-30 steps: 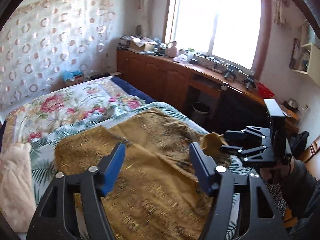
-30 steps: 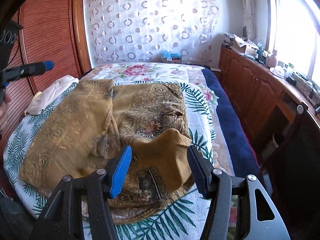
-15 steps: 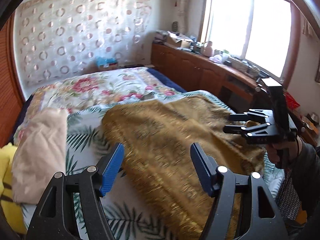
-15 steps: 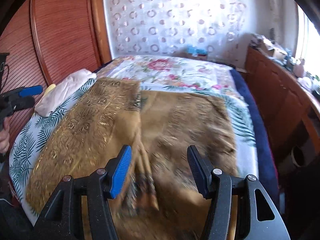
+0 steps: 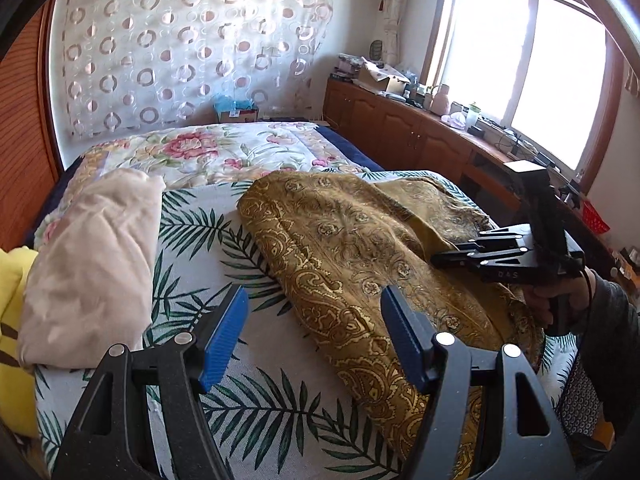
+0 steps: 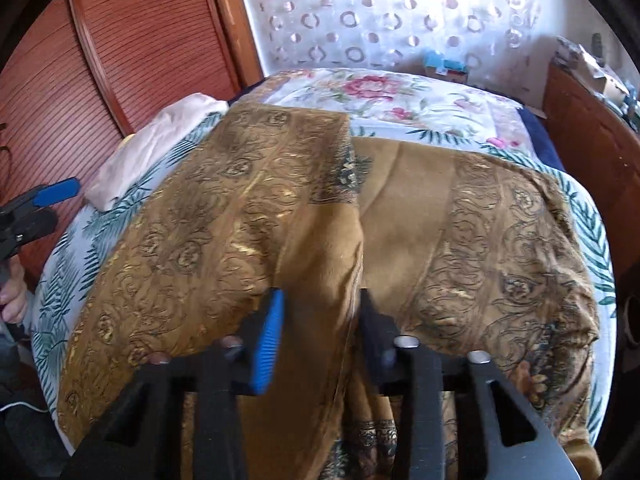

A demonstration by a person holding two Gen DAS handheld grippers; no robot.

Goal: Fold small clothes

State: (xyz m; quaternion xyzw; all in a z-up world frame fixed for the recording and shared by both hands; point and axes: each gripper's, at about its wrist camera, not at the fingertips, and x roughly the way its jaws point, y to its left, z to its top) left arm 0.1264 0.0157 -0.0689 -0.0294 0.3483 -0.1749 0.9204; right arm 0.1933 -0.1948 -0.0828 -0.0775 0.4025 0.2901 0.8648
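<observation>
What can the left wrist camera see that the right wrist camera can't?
Only the left wrist view shows the bright window and a yellow cloth. Only the right wrist view shows the right hand-held gripper closing around a fold of the gold patterned cloth. Both show that cloth, the pale pink folded cloth and the leaf-print sheet.

The patterned cloth [image 5: 360, 248] lies spread on the bed [image 5: 256, 352], ahead and to the right of the left tool [image 5: 312, 332]. A folded pale garment [image 5: 92, 260] lies on the bed to that tool's left, apart from the cloth. The right tool [image 6: 320, 320] sits over the cloth's near part, a raised fold of cloth between its fingers. Behind the bed hangs a curtain [image 5: 180, 48]; a cabinet [image 5: 400, 128] runs along the right.
</observation>
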